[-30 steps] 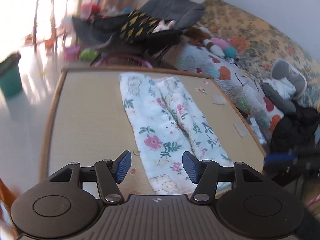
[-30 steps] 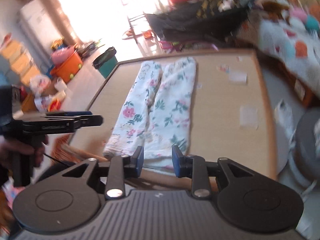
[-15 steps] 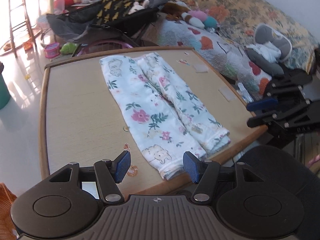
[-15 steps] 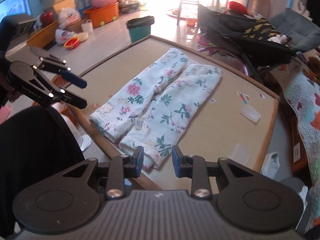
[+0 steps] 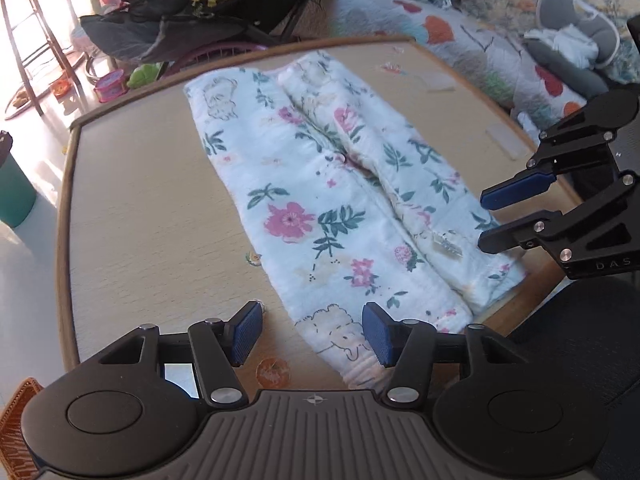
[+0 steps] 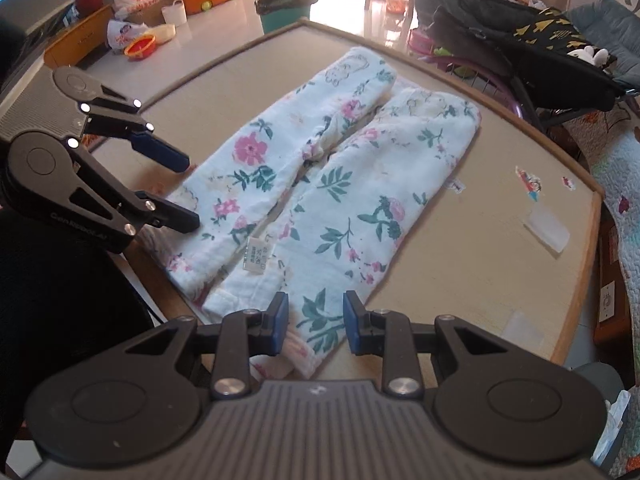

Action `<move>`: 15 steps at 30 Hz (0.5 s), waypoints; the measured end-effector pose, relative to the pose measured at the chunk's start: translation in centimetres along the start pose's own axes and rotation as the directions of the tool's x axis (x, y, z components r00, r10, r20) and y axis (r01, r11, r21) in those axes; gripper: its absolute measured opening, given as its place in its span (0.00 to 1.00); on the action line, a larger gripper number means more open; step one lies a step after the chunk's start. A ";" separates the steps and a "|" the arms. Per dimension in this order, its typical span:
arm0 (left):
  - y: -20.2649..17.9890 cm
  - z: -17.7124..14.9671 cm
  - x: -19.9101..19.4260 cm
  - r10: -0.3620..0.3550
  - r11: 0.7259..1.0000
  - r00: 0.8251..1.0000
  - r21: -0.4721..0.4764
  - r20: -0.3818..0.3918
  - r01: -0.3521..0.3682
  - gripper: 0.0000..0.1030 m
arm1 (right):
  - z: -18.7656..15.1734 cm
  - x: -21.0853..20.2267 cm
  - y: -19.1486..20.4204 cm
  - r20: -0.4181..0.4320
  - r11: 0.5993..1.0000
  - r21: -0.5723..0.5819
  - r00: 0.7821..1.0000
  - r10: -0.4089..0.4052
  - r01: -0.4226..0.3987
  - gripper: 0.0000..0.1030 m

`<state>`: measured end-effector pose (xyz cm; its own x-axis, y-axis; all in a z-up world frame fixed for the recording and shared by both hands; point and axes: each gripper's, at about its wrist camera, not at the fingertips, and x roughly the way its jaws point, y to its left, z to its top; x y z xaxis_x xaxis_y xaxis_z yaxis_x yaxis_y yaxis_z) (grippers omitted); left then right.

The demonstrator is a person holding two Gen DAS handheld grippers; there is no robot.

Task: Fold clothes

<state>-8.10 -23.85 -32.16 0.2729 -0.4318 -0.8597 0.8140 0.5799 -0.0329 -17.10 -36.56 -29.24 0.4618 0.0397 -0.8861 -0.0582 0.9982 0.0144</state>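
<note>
Where lying flat: crinkly floral trousers (image 5: 340,208), oblong.

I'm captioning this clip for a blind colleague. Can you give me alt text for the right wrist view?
Floral trousers lie flat on a beige table, near end at the front edge. The open right gripper hovers over that end; the left gripper, jaws closing on nothing, hovers beside it. Cluttered room behind.
</note>
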 end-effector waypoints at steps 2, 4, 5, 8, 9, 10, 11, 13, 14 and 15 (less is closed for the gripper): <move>-0.1 0.5 0.2 -0.004 1.000 1.000 0.008 0.008 0.004 0.55 | 0.0 0.5 0.0 -0.007 1.000 -0.006 1.000 0.000 0.000 0.28; -0.1 0.9 0.4 -0.002 1.000 1.000 0.006 0.007 0.002 0.55 | 0.0 0.6 -0.1 0.008 1.000 0.005 1.000 0.003 -0.003 0.28; -0.1 1.2 0.5 -0.001 1.000 1.000 0.007 0.008 0.001 0.56 | 0.1 0.7 -0.1 0.013 1.000 0.007 1.000 0.000 0.000 0.28; 0.1 1.9 1.0 0.004 1.000 1.000 0.008 0.012 -0.004 0.57 | 0.3 0.8 -0.2 0.024 1.000 -0.003 1.000 -0.005 0.005 0.28; 0.2 2.1 1.2 0.006 1.000 1.000 0.006 0.014 -0.006 0.57 | 0.4 0.9 -0.3 0.028 1.000 0.000 1.000 -0.005 0.005 0.28; 0.3 2.4 1.3 0.009 1.000 1.000 0.003 0.016 -0.009 0.57 | 0.6 1.0 -0.4 0.030 1.000 0.004 1.000 -0.005 0.005 0.28; 0.4 2.6 1.5 0.014 1.000 1.000 -0.002 0.018 -0.014 0.58 | 0.7 1.1 -0.5 0.032 1.000 0.007 0.999 -0.006 0.006 0.28; 0.6 3.1 1.7 0.022 1.000 1.000 -0.010 0.022 -0.021 0.58 | 1.1 1.3 -0.5 0.034 1.000 0.009 0.999 -0.011 0.011 0.28; 0.7 3.3 1.9 0.024 1.000 0.999 -0.015 0.023 -0.024 0.58 | 1.2 1.4 -0.4 0.035 1.000 0.009 0.999 -0.013 0.013 0.28; 0.8 3.6 2.0 0.027 0.999 0.999 -0.021 0.025 -0.026 0.58 | 1.3 1.5 -0.4 0.036 1.000 0.010 0.999 -0.016 0.015 0.28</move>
<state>-5.12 -26.71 -32.06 0.3074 -0.4331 -0.8473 0.7956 0.6055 -0.0209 -15.22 -36.89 -29.96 0.4941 0.0255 -0.8690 -0.0418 0.9991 0.0056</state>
